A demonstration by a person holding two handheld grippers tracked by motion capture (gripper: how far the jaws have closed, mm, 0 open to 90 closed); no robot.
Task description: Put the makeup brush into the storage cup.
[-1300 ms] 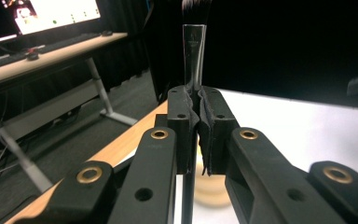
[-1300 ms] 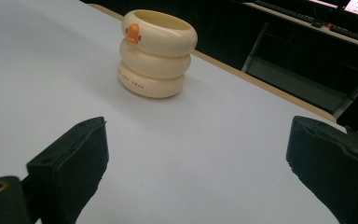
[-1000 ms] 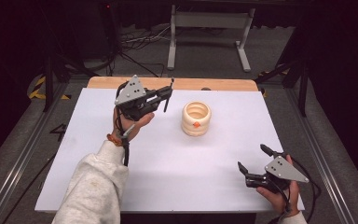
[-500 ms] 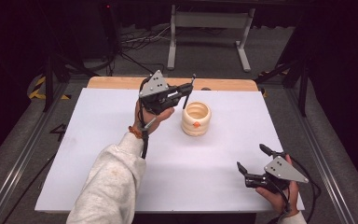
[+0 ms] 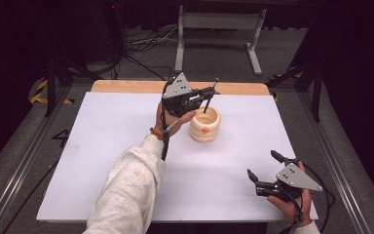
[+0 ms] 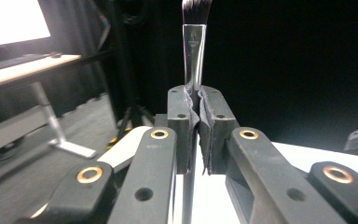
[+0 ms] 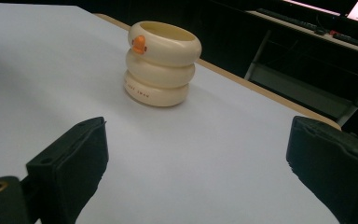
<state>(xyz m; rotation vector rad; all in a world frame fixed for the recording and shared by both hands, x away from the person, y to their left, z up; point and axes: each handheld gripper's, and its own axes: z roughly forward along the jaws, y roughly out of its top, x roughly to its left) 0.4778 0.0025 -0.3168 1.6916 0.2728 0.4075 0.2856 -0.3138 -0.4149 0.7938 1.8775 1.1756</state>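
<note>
Each black tool, left tool [image 5: 209, 97] and right tool [image 5: 262, 165], carries a grey three-cornered plate, brass-ringed screw holes and a trailing black cable; the left arm wears a pale grey sleeve [image 5: 126, 190] and an orange wristband [image 5: 156, 133].

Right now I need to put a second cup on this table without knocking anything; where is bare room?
The whole left half of the white table is bare, and so is the middle stretch between the cream cup and the right gripper. It is crowded at the cup, where the left gripper holds a brush over it.
</note>
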